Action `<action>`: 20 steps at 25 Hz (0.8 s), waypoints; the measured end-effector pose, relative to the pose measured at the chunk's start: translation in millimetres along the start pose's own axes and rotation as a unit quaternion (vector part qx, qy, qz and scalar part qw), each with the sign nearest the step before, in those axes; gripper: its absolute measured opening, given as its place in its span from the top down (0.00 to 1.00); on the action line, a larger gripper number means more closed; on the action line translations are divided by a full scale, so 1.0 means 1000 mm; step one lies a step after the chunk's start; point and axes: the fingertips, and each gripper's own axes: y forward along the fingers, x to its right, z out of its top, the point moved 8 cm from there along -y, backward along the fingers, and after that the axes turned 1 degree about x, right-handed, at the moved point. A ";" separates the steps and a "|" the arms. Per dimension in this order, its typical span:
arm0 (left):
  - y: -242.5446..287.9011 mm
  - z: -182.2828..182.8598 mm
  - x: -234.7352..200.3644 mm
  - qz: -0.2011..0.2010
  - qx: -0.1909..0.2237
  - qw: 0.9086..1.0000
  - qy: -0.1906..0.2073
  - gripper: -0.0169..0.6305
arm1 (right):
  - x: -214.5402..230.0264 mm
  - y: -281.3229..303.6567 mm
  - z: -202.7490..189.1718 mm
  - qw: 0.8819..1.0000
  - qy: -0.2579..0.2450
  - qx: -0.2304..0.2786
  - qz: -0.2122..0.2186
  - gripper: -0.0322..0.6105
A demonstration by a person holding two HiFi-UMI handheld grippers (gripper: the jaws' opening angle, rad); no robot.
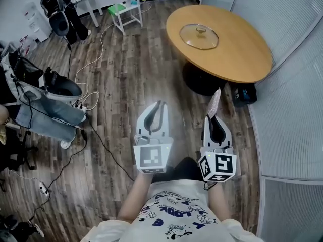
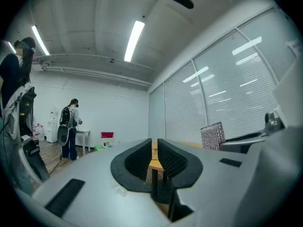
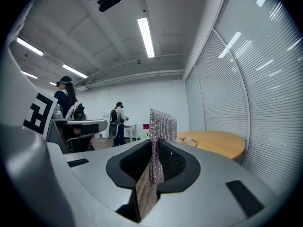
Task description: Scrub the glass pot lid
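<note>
Pinching a silvery scrubber, right tongs face the glass lid.

A round wooden table stands on plank floor; on it — one glass pot lid.

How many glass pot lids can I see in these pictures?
1. The glass pot lid lies on the round wooden table, left of its middle in the head view, knob up. No second lid shows, though the clutter at the room's left could hide one.
</note>
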 end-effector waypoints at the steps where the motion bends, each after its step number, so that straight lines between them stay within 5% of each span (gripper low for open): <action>1: 0.002 -0.001 -0.004 0.000 0.000 1.000 -0.002 0.91 | -0.001 0.004 0.000 1.000 -0.001 -0.002 -0.001 0.85; 20: 0.098 -0.020 -0.037 0.032 -0.016 0.999 -0.023 0.91 | 0.021 0.115 -0.004 0.999 -0.012 -0.032 0.037 0.85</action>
